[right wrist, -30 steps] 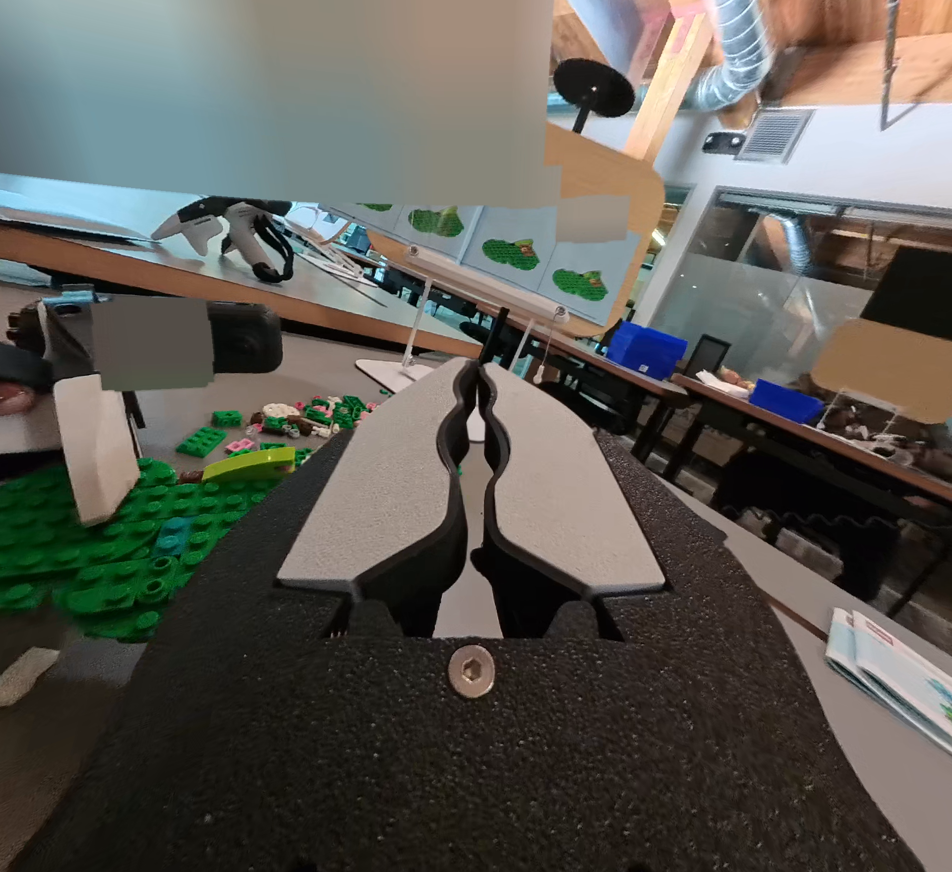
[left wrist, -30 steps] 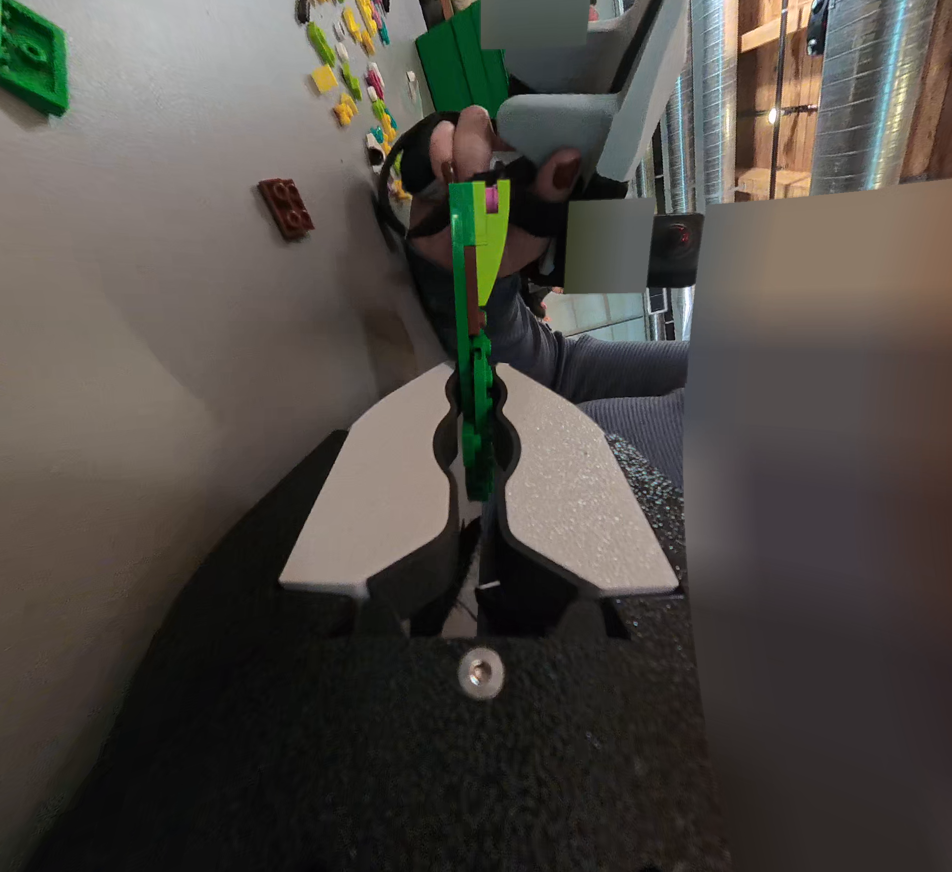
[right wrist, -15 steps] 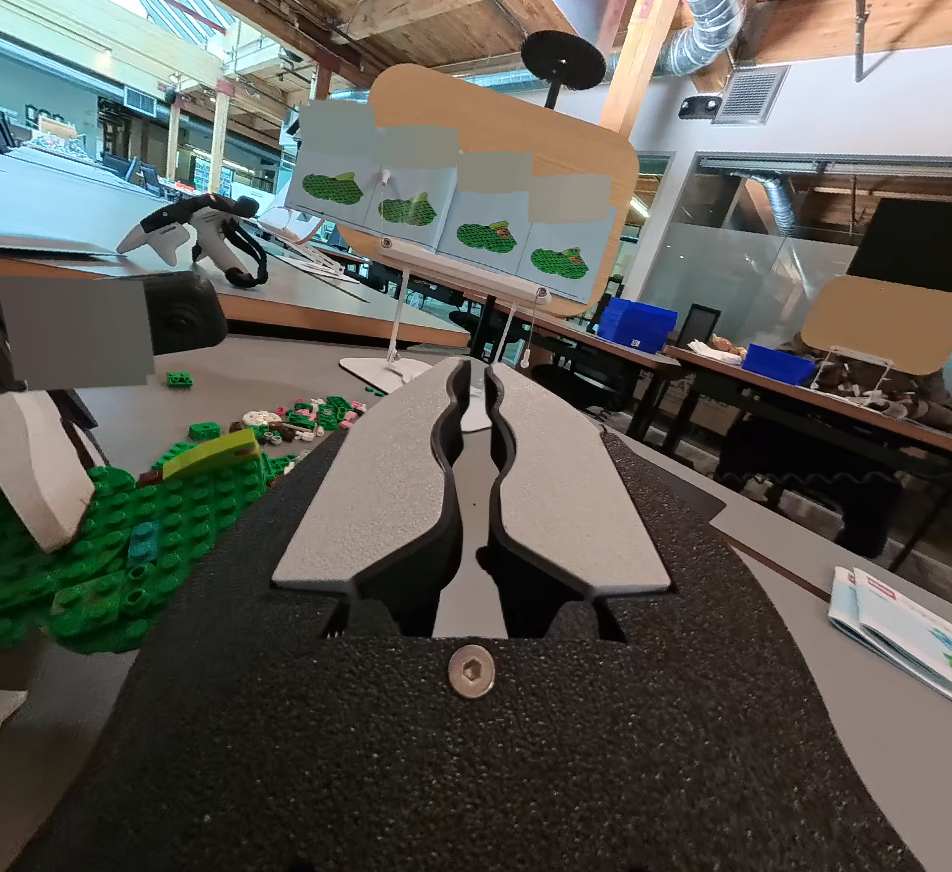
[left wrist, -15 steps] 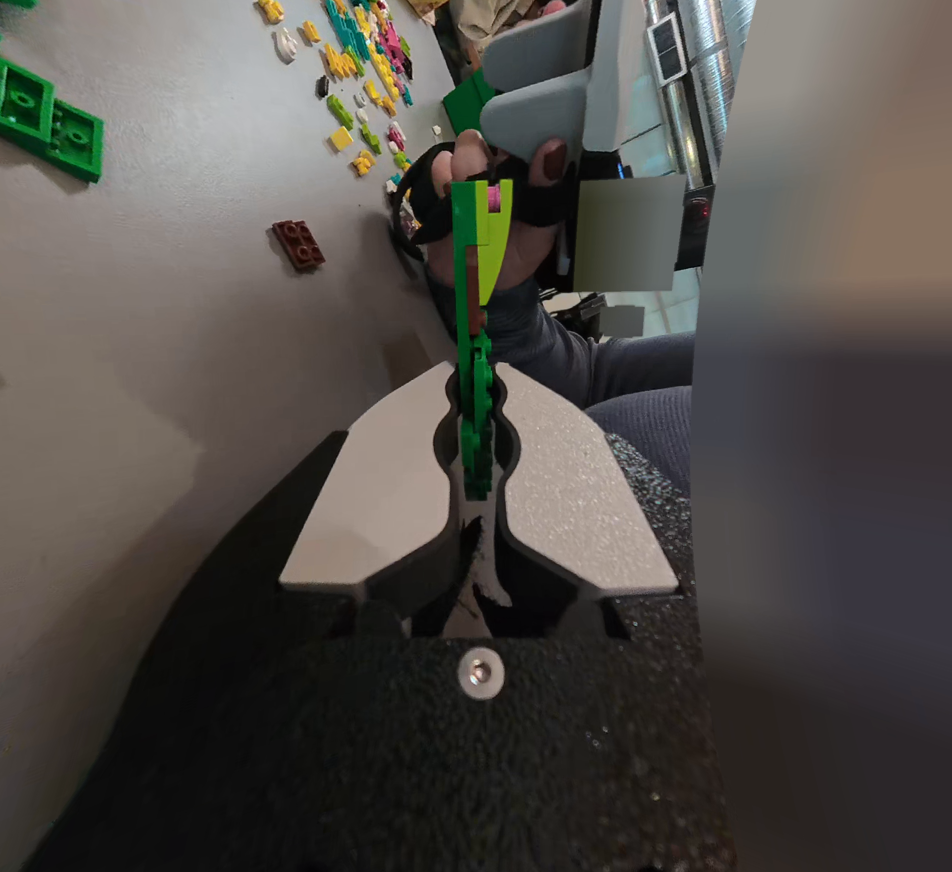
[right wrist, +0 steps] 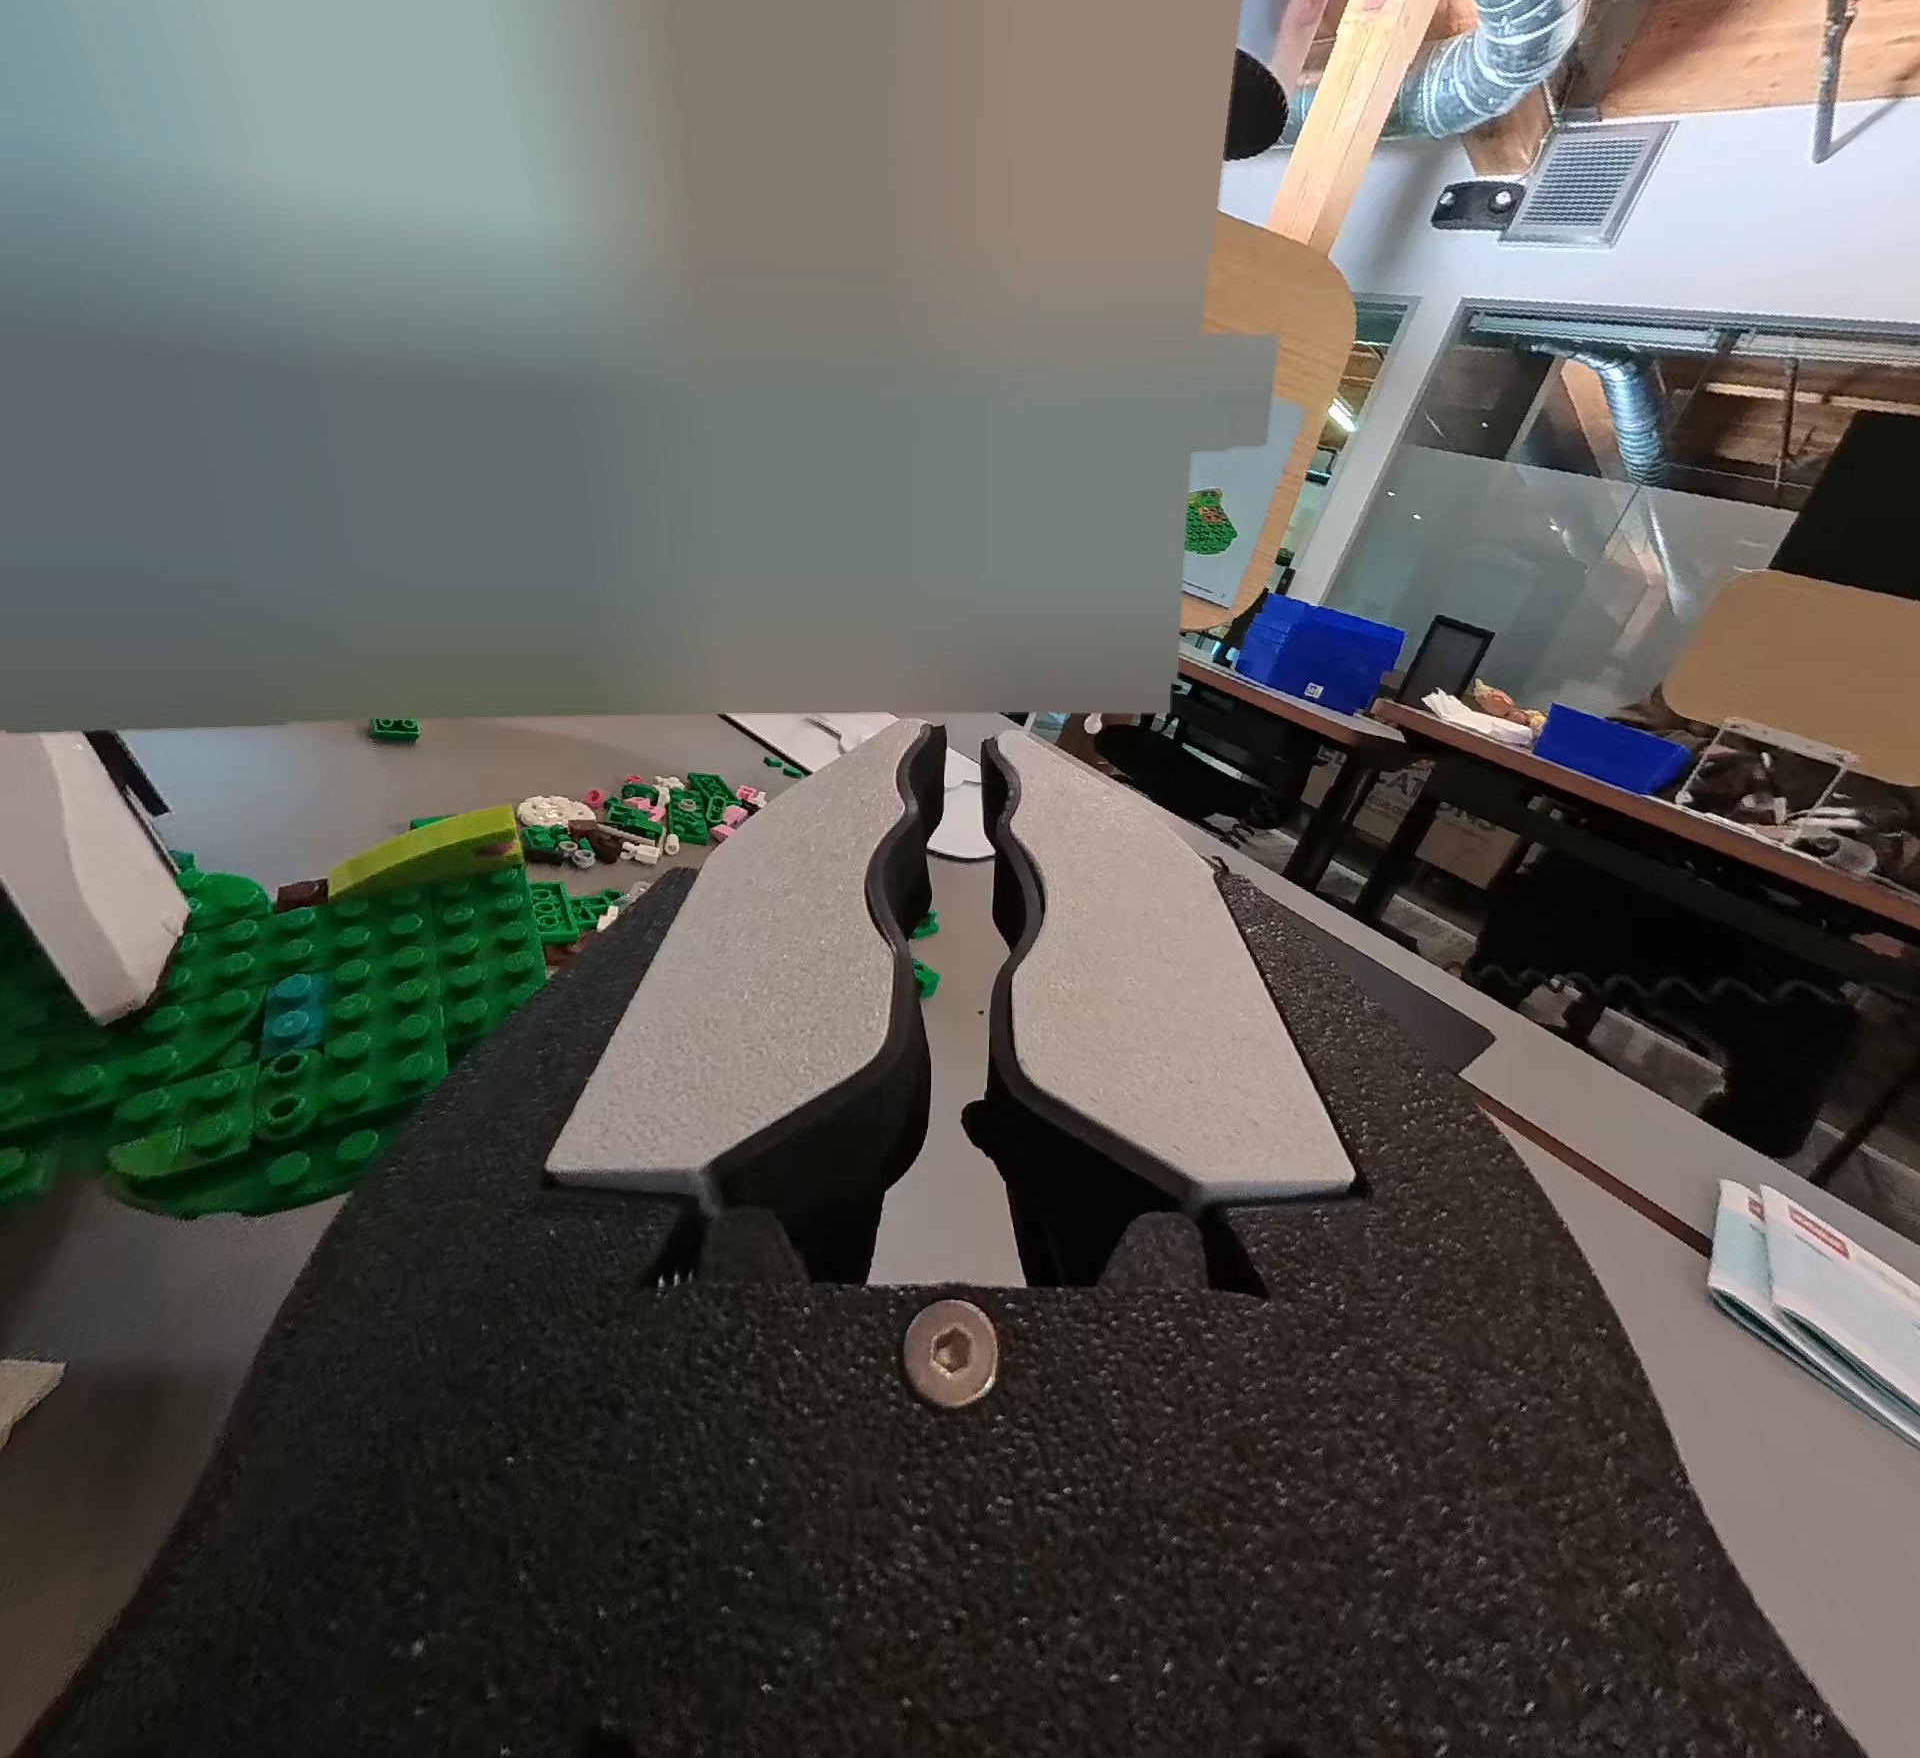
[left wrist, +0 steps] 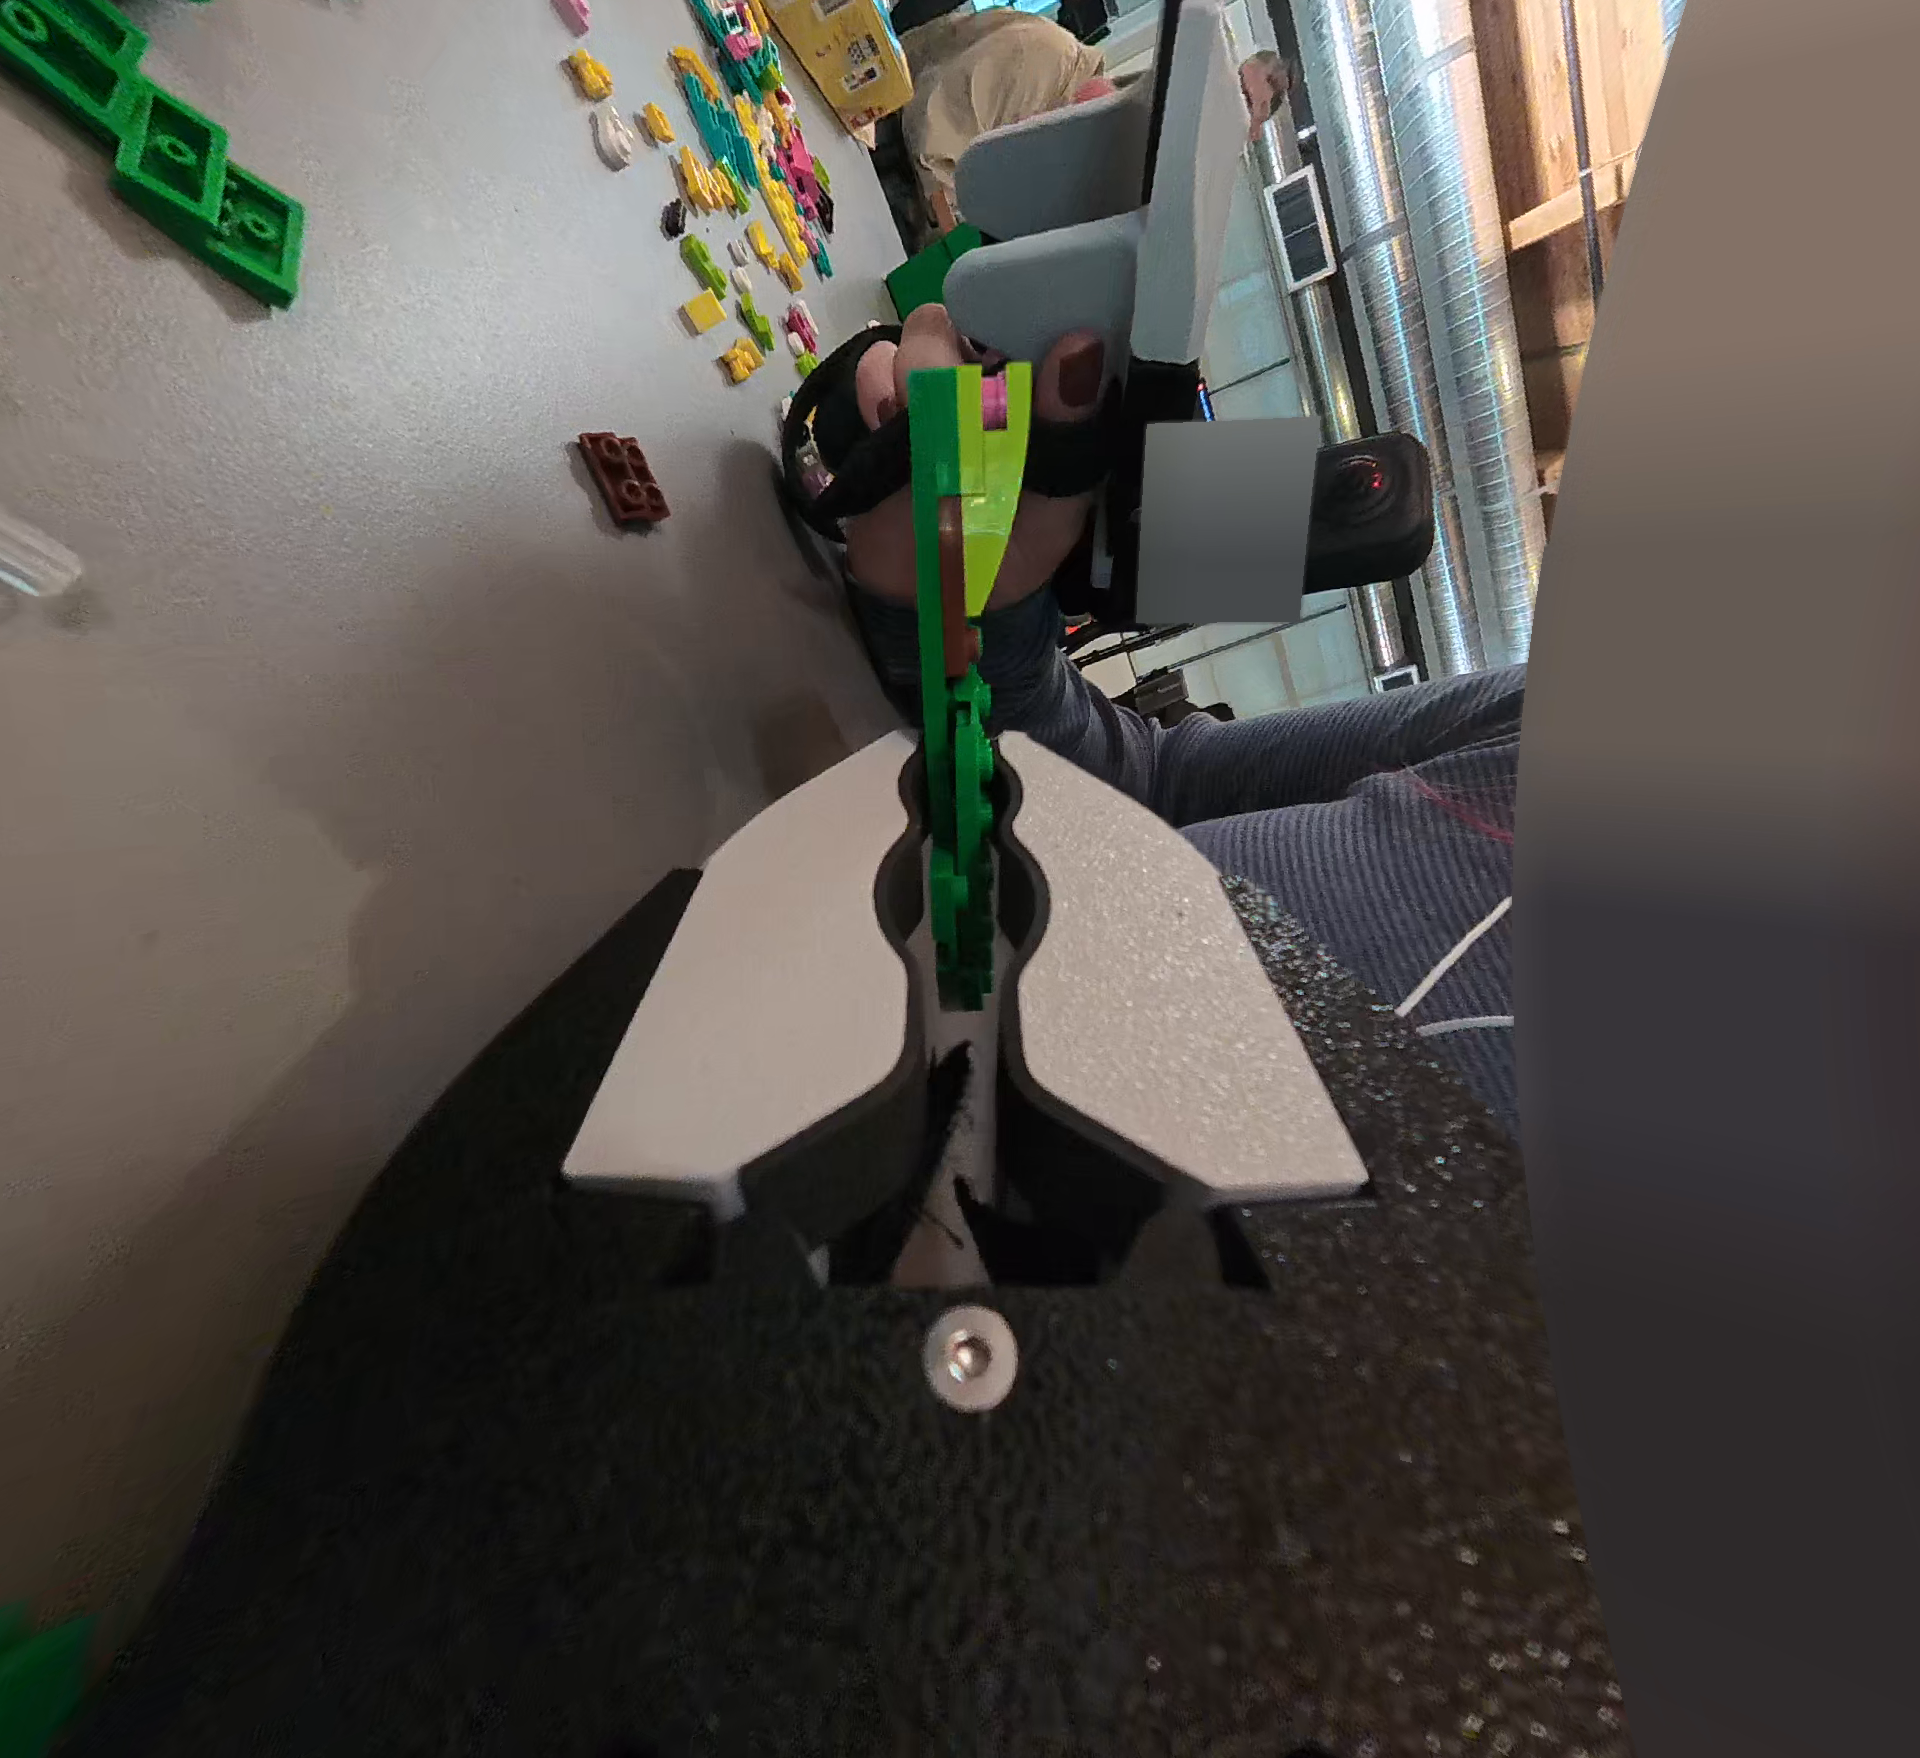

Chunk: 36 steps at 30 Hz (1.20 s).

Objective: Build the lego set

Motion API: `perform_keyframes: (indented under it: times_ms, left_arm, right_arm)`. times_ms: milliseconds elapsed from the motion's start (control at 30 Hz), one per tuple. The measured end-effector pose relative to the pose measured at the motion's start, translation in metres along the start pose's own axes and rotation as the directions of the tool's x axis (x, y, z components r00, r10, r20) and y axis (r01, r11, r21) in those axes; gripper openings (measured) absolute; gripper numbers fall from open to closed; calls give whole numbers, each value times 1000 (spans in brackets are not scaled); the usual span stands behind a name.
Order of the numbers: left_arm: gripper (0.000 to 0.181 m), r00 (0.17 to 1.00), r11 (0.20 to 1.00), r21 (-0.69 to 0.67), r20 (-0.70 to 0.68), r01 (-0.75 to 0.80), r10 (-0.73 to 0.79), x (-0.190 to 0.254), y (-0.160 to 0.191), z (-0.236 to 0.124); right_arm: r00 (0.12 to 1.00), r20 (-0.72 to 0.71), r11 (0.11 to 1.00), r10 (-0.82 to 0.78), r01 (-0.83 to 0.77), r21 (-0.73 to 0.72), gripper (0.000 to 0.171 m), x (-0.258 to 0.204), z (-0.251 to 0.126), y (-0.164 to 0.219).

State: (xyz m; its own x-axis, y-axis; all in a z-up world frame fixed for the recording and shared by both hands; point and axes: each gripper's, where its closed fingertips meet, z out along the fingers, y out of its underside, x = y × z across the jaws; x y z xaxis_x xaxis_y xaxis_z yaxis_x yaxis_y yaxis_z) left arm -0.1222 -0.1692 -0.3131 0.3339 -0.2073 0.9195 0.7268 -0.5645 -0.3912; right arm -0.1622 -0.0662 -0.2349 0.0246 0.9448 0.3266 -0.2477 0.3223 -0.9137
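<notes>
Both claws differ: my left gripper [left wrist: 958,835] pinches the green plate [left wrist: 940,586] edge-on at frame centre; my right gripper [right wrist: 961,763], slightly parted, holds nothing; twisting could slip it.

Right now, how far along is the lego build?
Done: green base assembly already carries a lime slope and a teal piece. In hand: left gripper clamps the assembly edge-on; right gripper holds nothing. Left: many loose pieces remain on the table.

Left gripper [left wrist: 961,835] clamps the green plate assembly [left wrist: 951,669] edge-on.
</notes>
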Motion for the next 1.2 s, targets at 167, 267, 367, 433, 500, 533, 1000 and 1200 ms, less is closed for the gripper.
perform_keyframes:
  times_ms: [167,267,367,433,500,533,1000,1200]
  left_arm:
    - [8,1000,1000,-7,-1,7,-7,0,1,0]
    - [8,1000,1000,-6,-5,10,-10,0,1,0]
    - [8,1000,999,-25,-15,20,-21,1,4,1]
    - [8,999,998,-61,-16,30,-31,1,10,2]
    - [8,999,995,-90,-17,31,-33,2,14,3]
    - [8,999,995,-94,-17,31,-33,2,15,3]
    - [8,996,992,-119,-68,51,-60,8,18,2]
    - [8,995,992,-115,-76,54,-63,8,18,2]
  right_arm:
    - [1000,11,1000,-8,8,-5,6,-2,0,0]
    - [999,32,1000,1,0,-12,6,-5,1,1]
    - [993,115,998,38,-32,-49,8,-15,7,7]
    - [965,251,984,81,-38,-174,9,-31,18,20]
    - [896,429,956,119,13,-292,9,-52,28,31]
    - [844,510,932,166,35,-361,10,-62,32,39]
    - [527,786,766,323,343,-544,19,-121,55,97]
    - [476,807,753,350,369,-544,22,-134,46,98]
